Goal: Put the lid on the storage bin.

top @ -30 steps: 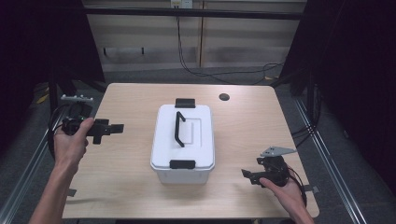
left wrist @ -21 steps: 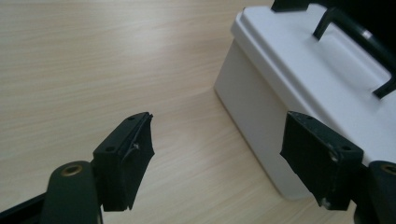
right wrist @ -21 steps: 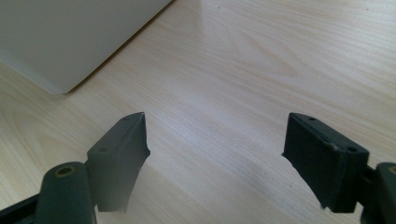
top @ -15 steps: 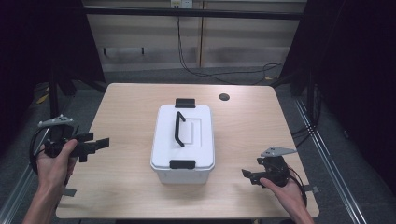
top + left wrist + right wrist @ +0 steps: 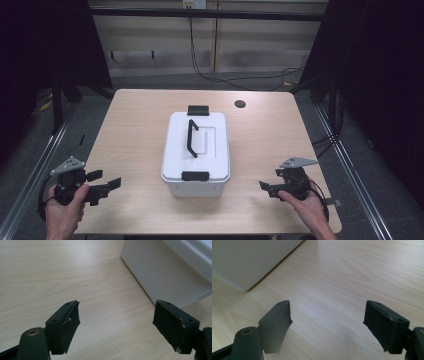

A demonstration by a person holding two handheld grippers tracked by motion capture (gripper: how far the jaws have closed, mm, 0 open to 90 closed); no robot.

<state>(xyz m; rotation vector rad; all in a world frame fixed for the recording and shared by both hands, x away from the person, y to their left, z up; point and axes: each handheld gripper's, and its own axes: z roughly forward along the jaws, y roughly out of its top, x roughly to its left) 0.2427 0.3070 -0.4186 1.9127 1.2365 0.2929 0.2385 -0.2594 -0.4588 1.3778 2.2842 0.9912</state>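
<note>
Nearest the camera, at the bottom corners of the high view, two hands come up from the edge with their forearms cut off by the frame. On the near left the left gripper point(image 5: 104, 186) hangs just over the table's point(image 5: 140, 120) near-left edge; its jaws have just been opening and now stand wide with nothing but bare wood between them, as the left gripper view confirms. On the near right the right gripper point(image 5: 264, 187) sits low over the wood, jaws likewise wide apart and empty, pointing toward the middle. Between the two, well apart from both, stands the white box point(image 5: 196, 146) in the middle of the table, its lid on, a black handle point(image 5: 192, 138) lying along the top and a black latch point(image 5: 195, 176) at the near end — a second latch point(image 5: 198, 110) shows at the far end. Each gripper view catches just a cropped slab of the box's white wall point(image 5: 160, 272), so what lies inside cannot be told. Farther back a small dark round mark point(image 5: 240, 104) sits near the far right edge — too small to make out. Beyond the table, cables hang before a pale wall, and both sides fall into darkness.
</note>
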